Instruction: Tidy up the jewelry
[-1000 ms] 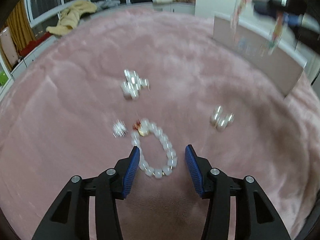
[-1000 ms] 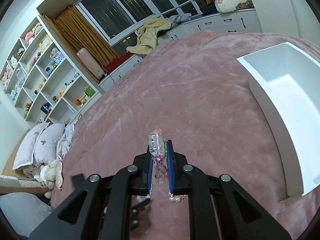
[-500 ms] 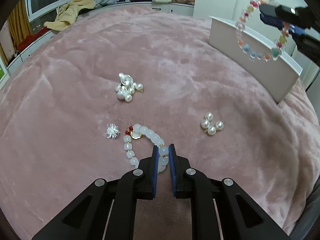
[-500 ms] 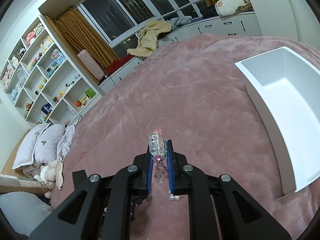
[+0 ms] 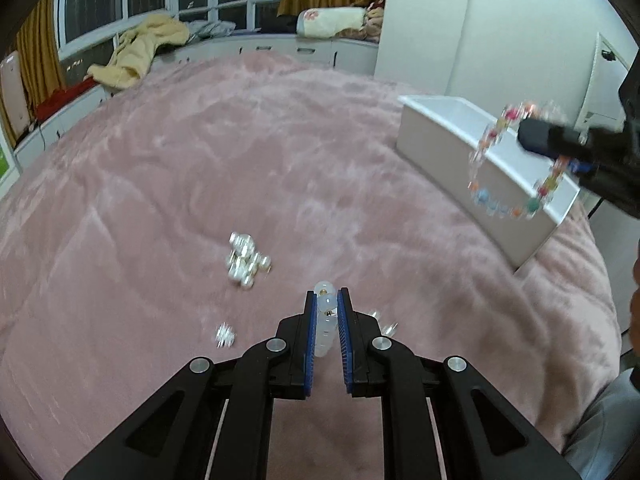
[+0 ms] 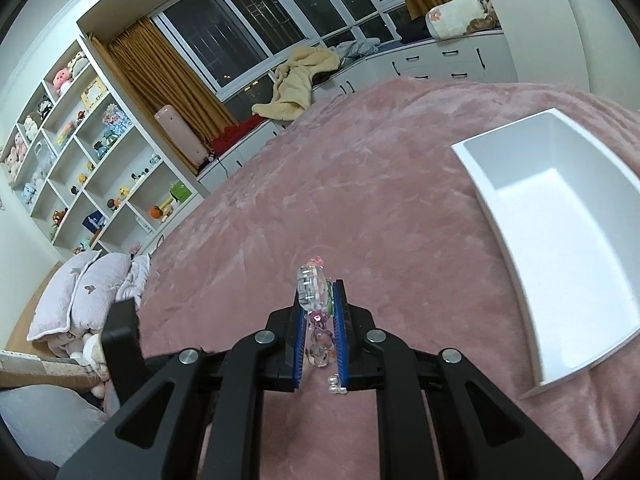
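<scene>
The left gripper (image 5: 326, 312) has its jaws pinching a white bead bracelet (image 5: 325, 322); only a few pale beads show between the blue pads, and the rest of the strand is hidden behind the jaws. It is held above the pink blanket (image 5: 200, 184) of the bed.

The right gripper (image 6: 318, 312) has its jaws pressed on a multicolored bead bracelet (image 6: 312, 284), seen edge-on in the right wrist view: a clear faceted bead sticks out past the tips and pink and clear beads sit between the pads. In the left wrist view the same bracelet hangs as a blurred loop in front of the white box (image 5: 448, 148), whose far end is cut off by the gripper.

On the blanket lie a cluster of pearl pieces (image 5: 244, 262) and a small sparkly piece (image 5: 225, 334), both smeared by motion blur. A pearl earring (image 6: 336, 388) peeks out just under the right jaws. The box's inside looks bare white (image 6: 560, 240).
</scene>
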{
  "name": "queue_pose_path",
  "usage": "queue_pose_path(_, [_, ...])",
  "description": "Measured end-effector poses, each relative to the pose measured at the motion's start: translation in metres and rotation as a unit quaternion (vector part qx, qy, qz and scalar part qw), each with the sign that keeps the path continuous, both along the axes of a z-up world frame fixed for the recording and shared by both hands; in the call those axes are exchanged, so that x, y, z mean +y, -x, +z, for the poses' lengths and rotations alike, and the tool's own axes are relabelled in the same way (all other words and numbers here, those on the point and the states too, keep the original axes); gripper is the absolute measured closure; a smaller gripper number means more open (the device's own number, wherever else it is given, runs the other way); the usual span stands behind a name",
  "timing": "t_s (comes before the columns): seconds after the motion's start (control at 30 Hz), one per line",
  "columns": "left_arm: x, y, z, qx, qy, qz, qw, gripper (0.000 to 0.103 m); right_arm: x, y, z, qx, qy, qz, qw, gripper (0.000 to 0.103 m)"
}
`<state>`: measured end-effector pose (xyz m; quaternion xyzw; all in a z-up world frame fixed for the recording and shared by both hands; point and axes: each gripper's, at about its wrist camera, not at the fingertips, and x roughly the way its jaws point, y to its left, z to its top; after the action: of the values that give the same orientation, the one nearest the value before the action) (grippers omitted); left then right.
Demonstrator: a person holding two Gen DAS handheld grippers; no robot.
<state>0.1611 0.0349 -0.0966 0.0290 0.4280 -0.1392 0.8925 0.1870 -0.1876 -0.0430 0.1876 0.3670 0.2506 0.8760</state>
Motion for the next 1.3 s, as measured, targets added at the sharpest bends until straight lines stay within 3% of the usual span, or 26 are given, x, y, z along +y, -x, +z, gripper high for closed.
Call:
queue_pose_path(0.33, [-0.045, -0.017, 0.044, -0.025, 0.007, -0.030, 0.9992, 0.088, -0.035, 0.001, 0.020, -0.004, 0.013, -0.029, 0.999, 0.089])
queue_pose_path(0.73, [-0.120, -0.052, 0.082, -0.038, 0.008, -0.078, 0.9962, 0.087, -0.110, -0.001, 0.035, -0.004, 0.022, -0.083, 0.996, 0.089])
queue_pose_path(1.0, [-0.182, -0.072, 0.096, -0.043, 0.008, -0.117, 0.9921, 0.087, -0.165, -0.008, 0.024, 0.010, 0.022, -0.116, 0.993, 0.089])
queue_pose_path(1.17, [-0.223, -0.088, 0.091, -0.032, 0.015, -0.143, 0.9891, 0.087, -0.193, -0.015, 0.006, 0.026, 0.019, -0.127, 0.991, 0.089])
queue_pose_path(1.3, [-0.252, -0.101, 0.083, -0.031, -0.002, -0.158, 0.9869, 0.087, -0.206, -0.026, -0.016, 0.043, 0.013, -0.131, 0.990, 0.089])
